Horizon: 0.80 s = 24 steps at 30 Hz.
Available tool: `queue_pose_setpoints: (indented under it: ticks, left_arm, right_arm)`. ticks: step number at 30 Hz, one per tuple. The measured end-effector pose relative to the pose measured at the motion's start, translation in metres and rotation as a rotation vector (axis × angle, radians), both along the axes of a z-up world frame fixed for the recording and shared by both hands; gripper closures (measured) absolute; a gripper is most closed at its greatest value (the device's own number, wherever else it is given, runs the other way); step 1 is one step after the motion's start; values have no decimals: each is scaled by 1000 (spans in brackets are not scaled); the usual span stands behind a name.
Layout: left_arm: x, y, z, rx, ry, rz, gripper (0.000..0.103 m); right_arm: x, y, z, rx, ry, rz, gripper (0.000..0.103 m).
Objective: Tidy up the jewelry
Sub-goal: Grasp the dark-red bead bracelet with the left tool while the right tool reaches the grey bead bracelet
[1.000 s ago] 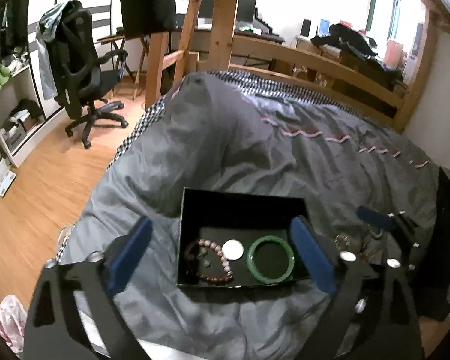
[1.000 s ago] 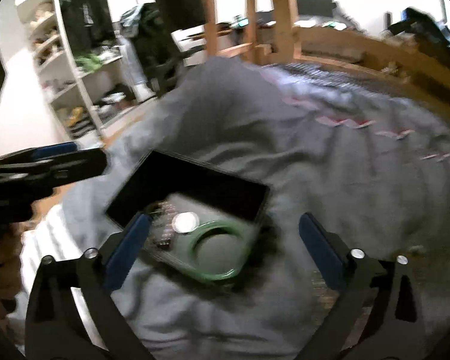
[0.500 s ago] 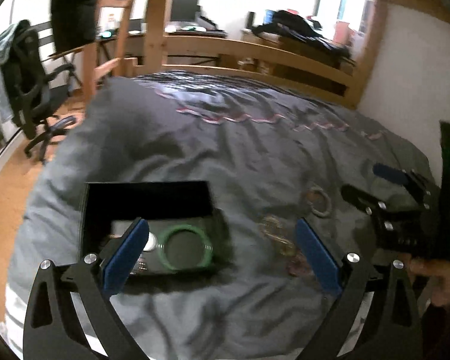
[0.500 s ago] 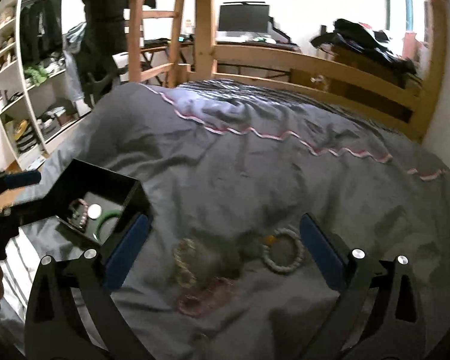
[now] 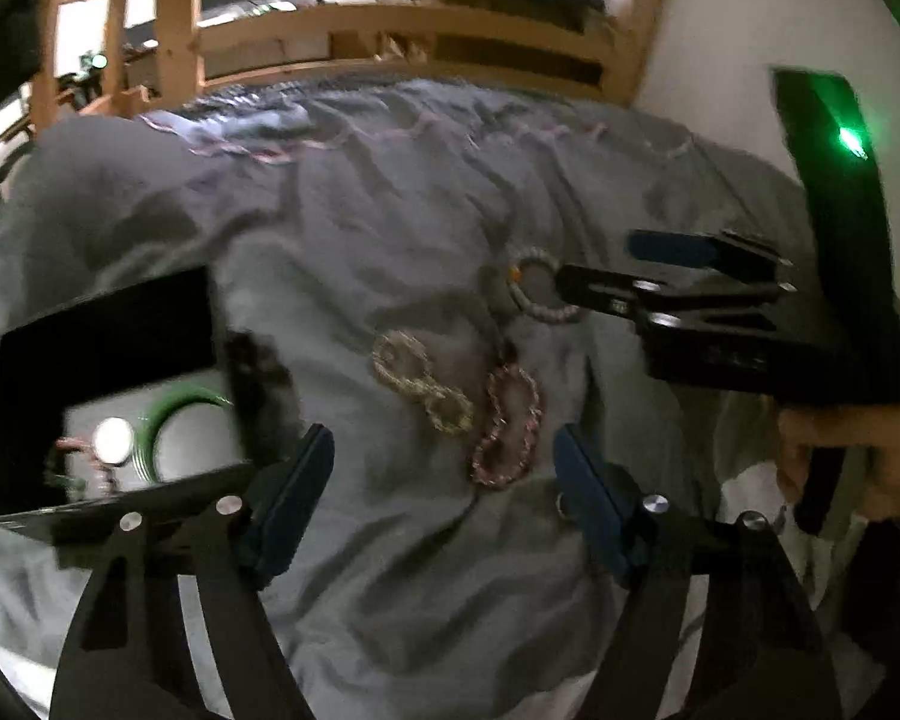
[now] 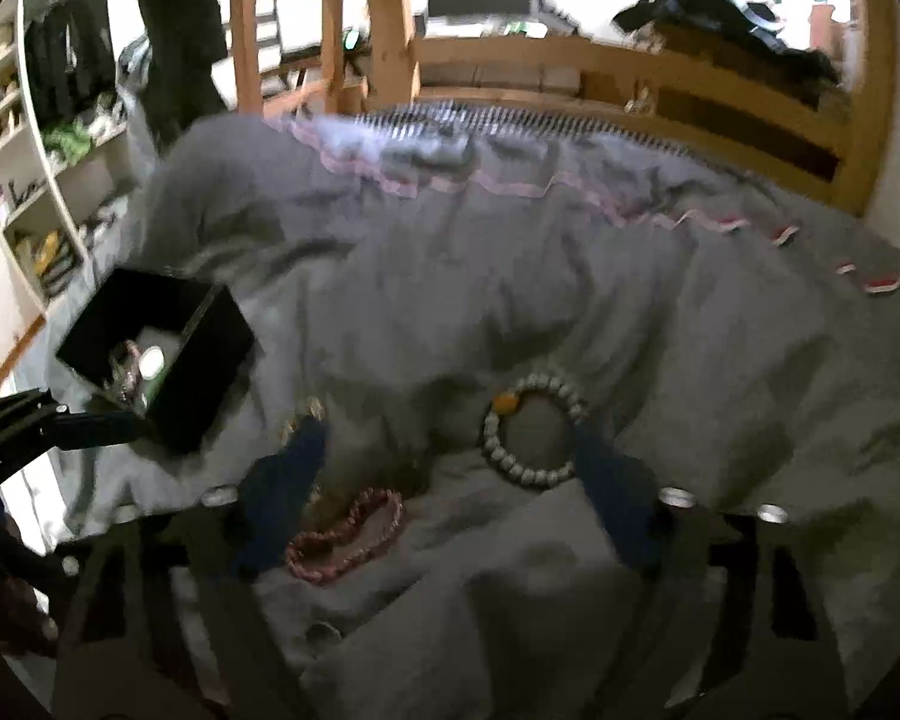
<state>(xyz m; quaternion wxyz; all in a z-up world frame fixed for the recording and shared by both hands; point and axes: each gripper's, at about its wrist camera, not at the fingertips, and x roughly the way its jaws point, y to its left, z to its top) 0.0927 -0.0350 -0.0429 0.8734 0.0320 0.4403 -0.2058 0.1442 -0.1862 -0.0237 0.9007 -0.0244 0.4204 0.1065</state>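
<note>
Three loose bracelets lie on the grey duvet (image 5: 390, 228): a gold chain (image 5: 426, 393), a pink one (image 5: 498, 426) and a pale beaded one (image 5: 546, 315). My left gripper (image 5: 441, 450) hovers just short of the gold and pink ones, its jaws closing on nothing. My right gripper (image 6: 447, 438) is low over the pale beaded bracelet (image 6: 510, 462), which lies between its closing jaws near the right finger, untouched. The pink bracelet (image 6: 354, 516) lies by its left finger. A black box (image 5: 102, 324) at the left holds a green bangle (image 5: 180, 405) and a white disc (image 5: 113, 439).
In the left wrist view the right gripper (image 5: 600, 267) reaches in from the right, with a person's hand (image 5: 834, 450) behind it. A wooden bed rail (image 6: 630, 66) runs along the far side. Shelves (image 6: 48, 192) stand at the left, beyond the bed's edge.
Both views have swung from the black box to the loose bracelets and come lower. Both grippers' jaws stand narrower than before. The box now sits at the left of each view.
</note>
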Motion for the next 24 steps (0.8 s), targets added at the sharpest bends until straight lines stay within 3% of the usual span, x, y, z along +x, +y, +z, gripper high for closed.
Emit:
queue_pose_setpoints:
  ticks: [2, 4, 6, 11, 13, 15, 17, 19, 24]
  left_arm:
    - [5, -7, -13, -6, 34, -21, 33]
    - [11, -13, -26, -17, 79, -41, 45]
    - [19, -16, -40, -7, 117, -45, 51]
    - [28, -20, -59, -4, 164, -60, 54]
    - [28, -22, -60, 5, 170, -70, 66]
    - [27, -22, -61, 8, 178, -74, 78]
    - [26, -22, -60, 12, 181, -74, 85]
    - [25, -22, -58, 23, 182, -74, 95]
    - [21, -25, -50, 26, 169, -93, 95]
  right_arm:
    - [8, -1, -13, -1, 29, -1, 38]
    - [15, -2, -22, 8, 46, -9, 39]
    - [22, -1, -30, 13, 66, -6, 39]
    - [39, -2, -57, 0, 132, -32, 39]
    - [42, -7, -66, 9, 162, -55, 39]
    - [43, -11, -70, 20, 178, -71, 49]
    - [43, -15, -69, 44, 183, -85, 76]
    - [43, -18, -66, 64, 180, -94, 90]
    - [39, -18, -51, 90, 131, -87, 93]
